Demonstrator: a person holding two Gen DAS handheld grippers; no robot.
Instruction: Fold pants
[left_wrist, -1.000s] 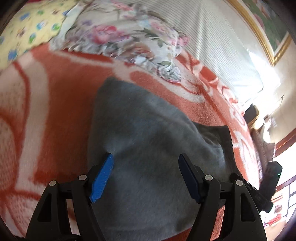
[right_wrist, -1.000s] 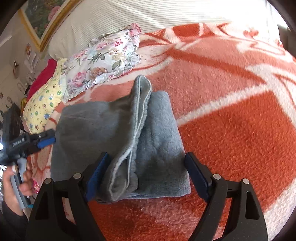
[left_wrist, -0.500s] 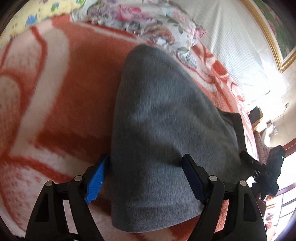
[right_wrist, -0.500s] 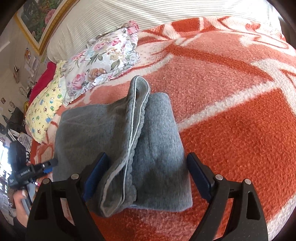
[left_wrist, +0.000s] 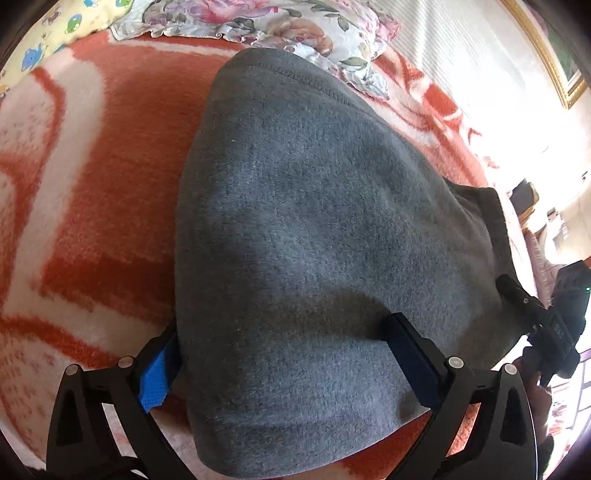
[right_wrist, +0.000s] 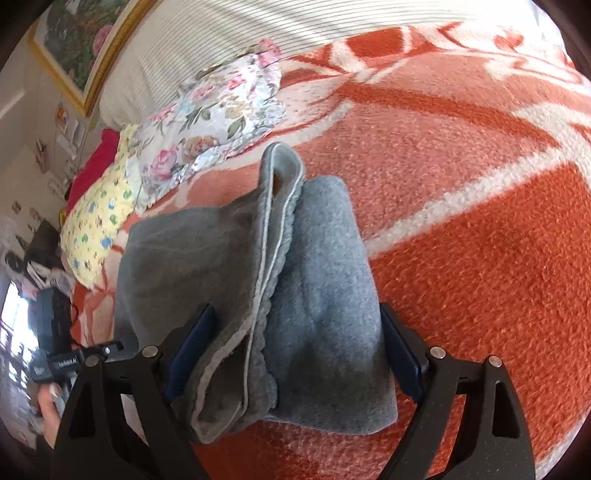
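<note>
The folded grey pants (left_wrist: 314, 229) are laid on the bed's orange blanket (right_wrist: 461, 229), straddled by the opening left gripper (left_wrist: 284, 354) and wide right gripper (right_wrist: 295, 339); both ends should be pinched evenly.

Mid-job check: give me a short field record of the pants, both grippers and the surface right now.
garment: grey pants, folded into a bundle, waistband edge lying across the top
surface: orange and white blanket on a bed
left gripper: jaws opening, straddling one end of the pants, pads not pressing
right gripper: open, straddling the other end, pads not pressing
nearby: floral pillow and yellow pillow beyond the pants
fold status: folded bundle lying on the blanket, neither gripper holding it
</note>
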